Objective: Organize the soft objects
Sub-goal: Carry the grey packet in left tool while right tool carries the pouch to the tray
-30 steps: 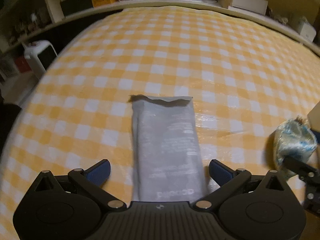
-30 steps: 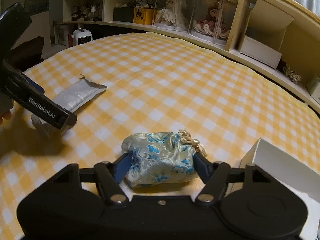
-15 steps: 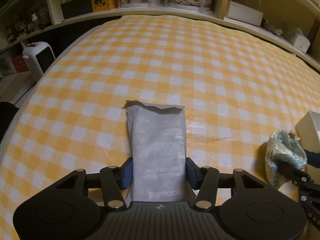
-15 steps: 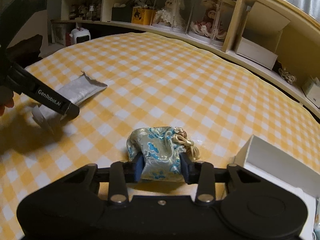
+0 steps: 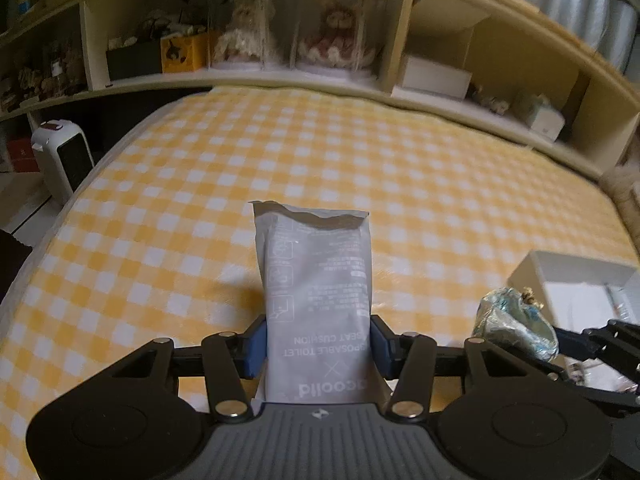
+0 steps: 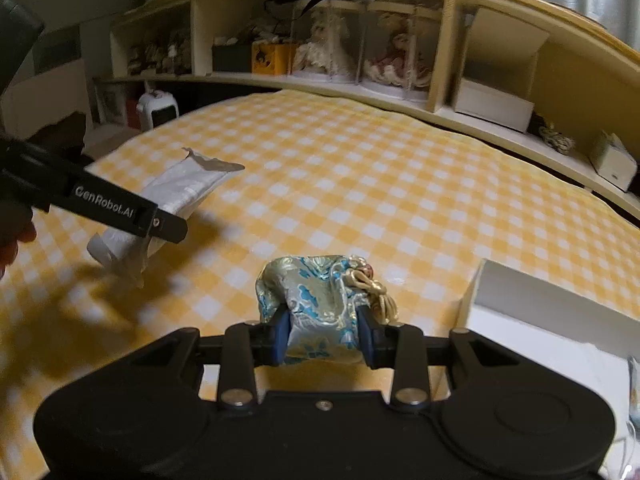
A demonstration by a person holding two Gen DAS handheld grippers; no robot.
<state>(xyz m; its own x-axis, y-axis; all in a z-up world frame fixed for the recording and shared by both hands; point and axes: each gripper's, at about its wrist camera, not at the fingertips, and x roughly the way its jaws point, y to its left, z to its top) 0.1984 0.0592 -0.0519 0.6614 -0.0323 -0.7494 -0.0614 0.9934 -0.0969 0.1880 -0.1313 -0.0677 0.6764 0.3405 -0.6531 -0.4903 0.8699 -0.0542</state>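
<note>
Clamping a grey packet (image 5: pixel 318 300), left gripper (image 5: pixel 318 342) faces open checked cloth (image 5: pixel 360 160); right gripper (image 6: pixel 323 334) pinches a brocade pouch (image 6: pixel 316 300).

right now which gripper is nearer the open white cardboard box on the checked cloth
Right. The right gripper, shut on the blue floral brocade pouch, sits just beside the white box; the left gripper, holding the grey packet, is farther away.

right hand-held gripper (image 6: pixel 322 338) | clamps brocade pouch (image 6: pixel 320 300) (blue-flowered) | white box (image 6: pixel 552 320) beside
</note>
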